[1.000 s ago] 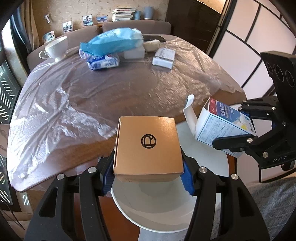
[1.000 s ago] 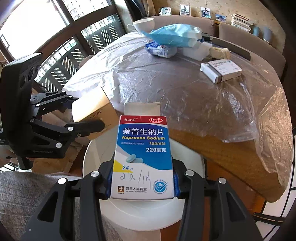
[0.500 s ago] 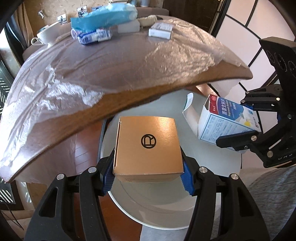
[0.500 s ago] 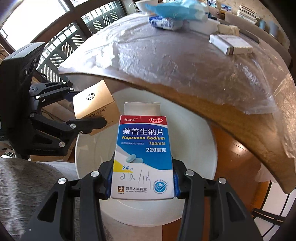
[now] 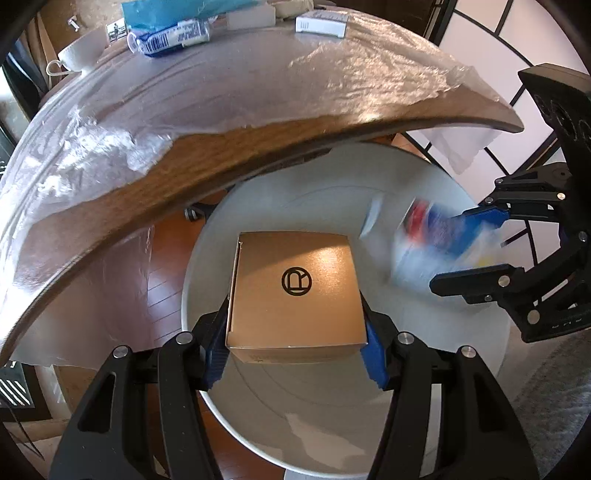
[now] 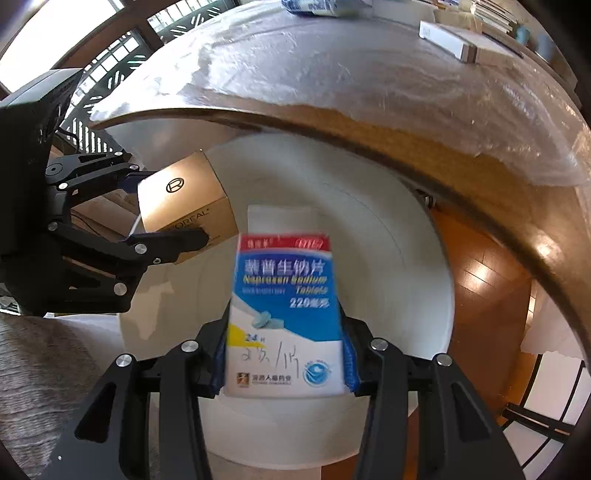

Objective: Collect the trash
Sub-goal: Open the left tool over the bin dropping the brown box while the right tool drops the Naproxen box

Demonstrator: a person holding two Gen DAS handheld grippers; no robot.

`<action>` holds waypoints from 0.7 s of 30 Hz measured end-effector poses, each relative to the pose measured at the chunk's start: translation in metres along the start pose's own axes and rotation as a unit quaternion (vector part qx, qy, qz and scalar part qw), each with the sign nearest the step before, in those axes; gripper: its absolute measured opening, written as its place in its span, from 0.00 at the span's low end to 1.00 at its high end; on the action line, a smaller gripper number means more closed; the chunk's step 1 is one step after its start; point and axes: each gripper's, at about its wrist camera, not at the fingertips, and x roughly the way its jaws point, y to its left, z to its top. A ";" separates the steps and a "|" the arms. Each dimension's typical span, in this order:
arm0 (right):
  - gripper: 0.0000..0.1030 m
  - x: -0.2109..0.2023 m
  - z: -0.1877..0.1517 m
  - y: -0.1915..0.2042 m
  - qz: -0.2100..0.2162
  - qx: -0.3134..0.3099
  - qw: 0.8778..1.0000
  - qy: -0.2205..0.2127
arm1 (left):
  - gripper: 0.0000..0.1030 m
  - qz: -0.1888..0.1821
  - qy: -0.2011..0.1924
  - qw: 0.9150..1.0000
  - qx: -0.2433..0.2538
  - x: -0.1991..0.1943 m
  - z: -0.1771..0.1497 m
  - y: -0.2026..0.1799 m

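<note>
My left gripper [image 5: 295, 350] is shut on a gold cardboard box [image 5: 295, 291] with a round black logo, held over the mouth of a white bin [image 5: 424, 369]. The box also shows in the right wrist view [image 6: 181, 199]. My right gripper [image 6: 282, 369] has its fingers spread around a blue-and-white tablet box [image 6: 284, 314], which is motion-blurred over the same white bin [image 6: 388, 258]. In the left wrist view the tablet box [image 5: 436, 243] is a blur between the right gripper's fingers [image 5: 476, 280].
A wooden table [image 5: 240, 140] under clear plastic sheet overhangs the bin. On it are a white flat box [image 5: 321, 24], a blue-white packet [image 5: 173, 37], a blue bag and a white cup [image 5: 81, 51]. Wood floor [image 6: 480, 295] lies beside the bin.
Both grippers have dropped below the table edge, closer over the bin. The tablet box has gone blurred between the right gripper's fingers, which have spread apart. The gold box is still clamped.
</note>
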 end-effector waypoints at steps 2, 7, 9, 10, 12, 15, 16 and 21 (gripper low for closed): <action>0.45 0.005 -0.001 -0.003 -0.003 0.006 1.000 0.002 | 0.58 0.001 0.002 1.000 0.000 0.004 -0.001 0.000; 0.45 0.015 0.004 -0.010 -0.013 0.007 1.000 0.009 | 0.58 0.003 0.012 1.000 0.009 0.014 -0.002 0.001; 0.45 0.018 0.002 -0.010 -0.016 0.006 1.000 0.013 | 0.58 0.004 0.017 1.000 0.011 0.015 -0.001 -0.001; 0.45 0.019 0.002 -0.011 -0.014 0.007 1.000 0.014 | 0.58 0.004 0.018 1.000 0.011 0.016 0.000 0.000; 0.45 0.021 0.001 -0.011 -0.012 0.009 1.000 0.015 | 0.58 0.006 0.019 1.000 0.012 0.018 0.000 0.000; 0.45 0.023 -0.003 -0.010 -0.013 0.010 1.000 0.017 | 0.58 0.008 0.025 1.000 0.013 0.024 0.004 -0.002; 0.45 0.024 -0.002 -0.009 -0.015 0.010 1.000 0.017 | 0.58 0.008 0.027 1.000 0.014 0.027 0.005 -0.003; 0.72 0.019 -0.002 -0.014 -0.025 0.008 1.000 0.007 | 0.76 0.031 0.027 0.999 0.025 0.031 0.007 -0.003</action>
